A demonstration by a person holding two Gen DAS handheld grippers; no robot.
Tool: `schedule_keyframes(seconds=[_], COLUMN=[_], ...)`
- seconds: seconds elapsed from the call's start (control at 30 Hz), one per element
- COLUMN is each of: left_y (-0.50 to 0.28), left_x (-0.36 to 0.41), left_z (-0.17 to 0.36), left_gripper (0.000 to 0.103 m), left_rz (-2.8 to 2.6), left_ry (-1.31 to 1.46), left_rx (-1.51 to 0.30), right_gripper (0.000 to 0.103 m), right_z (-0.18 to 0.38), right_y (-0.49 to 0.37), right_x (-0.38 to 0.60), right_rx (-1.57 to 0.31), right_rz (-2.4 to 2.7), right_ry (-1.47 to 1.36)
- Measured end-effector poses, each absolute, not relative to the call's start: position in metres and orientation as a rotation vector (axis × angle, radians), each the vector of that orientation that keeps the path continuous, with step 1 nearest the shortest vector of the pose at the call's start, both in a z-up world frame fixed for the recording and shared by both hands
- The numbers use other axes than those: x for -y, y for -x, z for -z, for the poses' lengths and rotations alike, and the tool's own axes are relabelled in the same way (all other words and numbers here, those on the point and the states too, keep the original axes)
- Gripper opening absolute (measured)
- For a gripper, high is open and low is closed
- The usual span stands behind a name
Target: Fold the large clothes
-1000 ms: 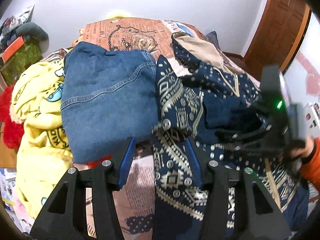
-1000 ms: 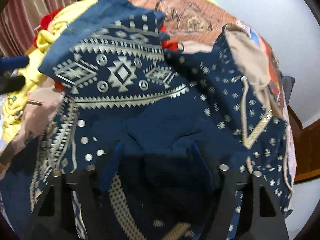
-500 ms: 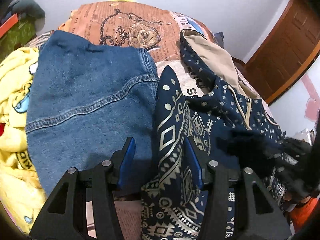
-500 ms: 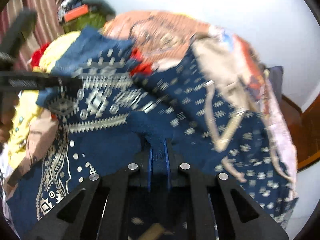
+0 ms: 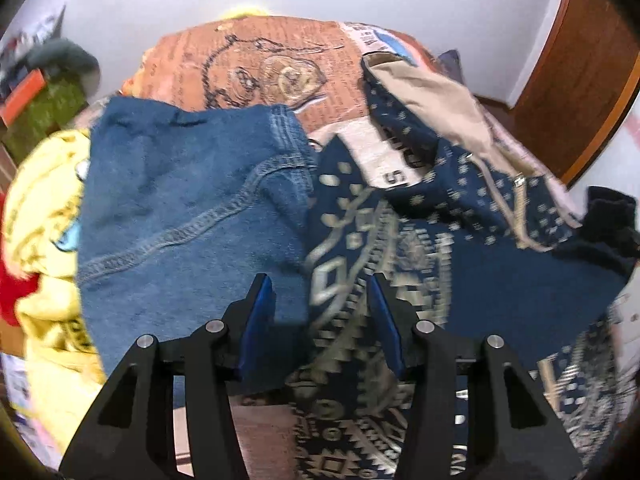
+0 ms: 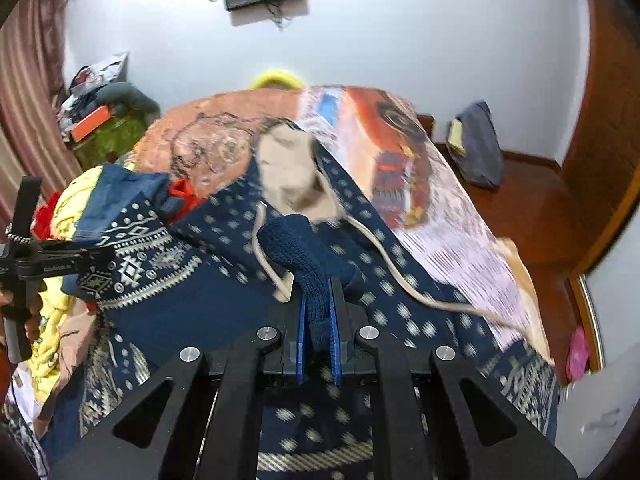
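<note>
Bedroom bed (image 6: 452,216) carries the patterned navy hoodie (image 6: 224,292) mid-bed. Right gripper (image 6: 318,344) pinches its knit cuff (lift steadily, keeping tension); left gripper (image 5: 320,320) hangs half-open, empty, over its edge.

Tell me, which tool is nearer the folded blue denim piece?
Left. The left tool hangs open right over the denim piece's near edge; the right tool, clamped on the navy hoodie's ribbed cuff, sits farther off.

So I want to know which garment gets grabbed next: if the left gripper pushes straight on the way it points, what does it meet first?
Probably the patterned navy hoodie, close to its edge against the denim garment; the open left gripper straddles that border, and depth is unclear.
</note>
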State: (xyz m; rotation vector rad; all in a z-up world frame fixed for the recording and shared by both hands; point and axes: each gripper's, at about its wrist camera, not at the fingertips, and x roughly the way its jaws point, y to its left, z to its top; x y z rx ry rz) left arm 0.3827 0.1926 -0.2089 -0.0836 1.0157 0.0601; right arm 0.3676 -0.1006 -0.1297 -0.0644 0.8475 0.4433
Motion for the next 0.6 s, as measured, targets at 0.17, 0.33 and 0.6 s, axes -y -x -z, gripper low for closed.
schedule_keyframes(seconds=[0.17,0.33,0.6], left_y=[-0.380,-0.380,-0.379], left_x=[-0.190,-0.190,-0.199], left_z=[0.213,0.215,0.224], left_gripper=[0.050,0.051,0.058], left_rz=[-0.080,-0.097,-0.114], left_ry=[0.028,0.020,0.052], left_rx=[-1.012,-1.010,-1.021], right_gripper=[0.009,0.009,0.009], right_z=[0.149,0.176,0.195], right_y=[-0.364,-0.365,-0.363], right_x=[0.129,0.153,0.181], right_rx=[-0.918,-1.003,-1.090], right_rz=[-0.405,-0.373,-0.335], right_ry=[0.017,-0.021,-0.102])
